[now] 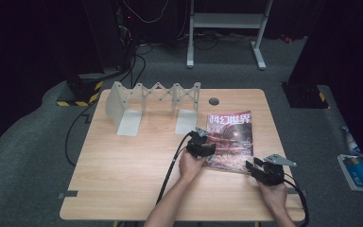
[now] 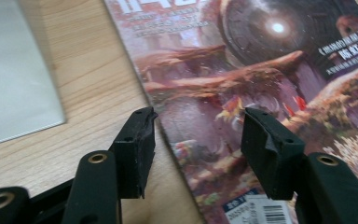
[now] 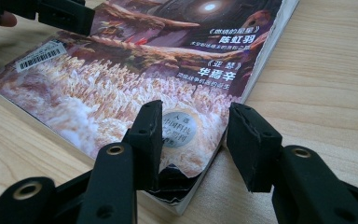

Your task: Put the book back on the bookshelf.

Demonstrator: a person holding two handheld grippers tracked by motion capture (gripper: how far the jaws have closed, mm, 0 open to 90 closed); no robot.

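Dark room, grey floor, light wooden table (image 1: 123,165) in the middle. Magazine (image 1: 229,141) lay flat on the right half of the table, cover up. White folding book rack (image 1: 153,101) stood at the far left side, well apart from the magazine's far-left corner.

Left gripper (image 1: 203,143) sat at the magazine's left edge, the person's left forearm coming in from the near edge and angled to the far right. In the left gripper view its jaws stood apart, straddling that left edge — one jaw over bare wood, the other over the cover, neither pad pressing on anything; released. Pale base plate of the rack (image 2: 14,70) showed at the left there.

Right gripper (image 1: 260,169) was at the magazine's near-right corner, right hand (image 1: 274,194) behind it at the near edge, pointing to the far left. In the right gripper view (image 3: 193,140) its jaws were apart with the curled, worn near corner of the magazine (image 3: 168,60) between them — whether the pads touched the paper I could not tell; no clamp visible.

Writing: large white Chinese title across the top of the cover; smaller white Chinese lines with author names on the right side; a round silver seal near the corner, characters too small to read; a barcode sticker (image 3: 39,55) at the near-left corner.
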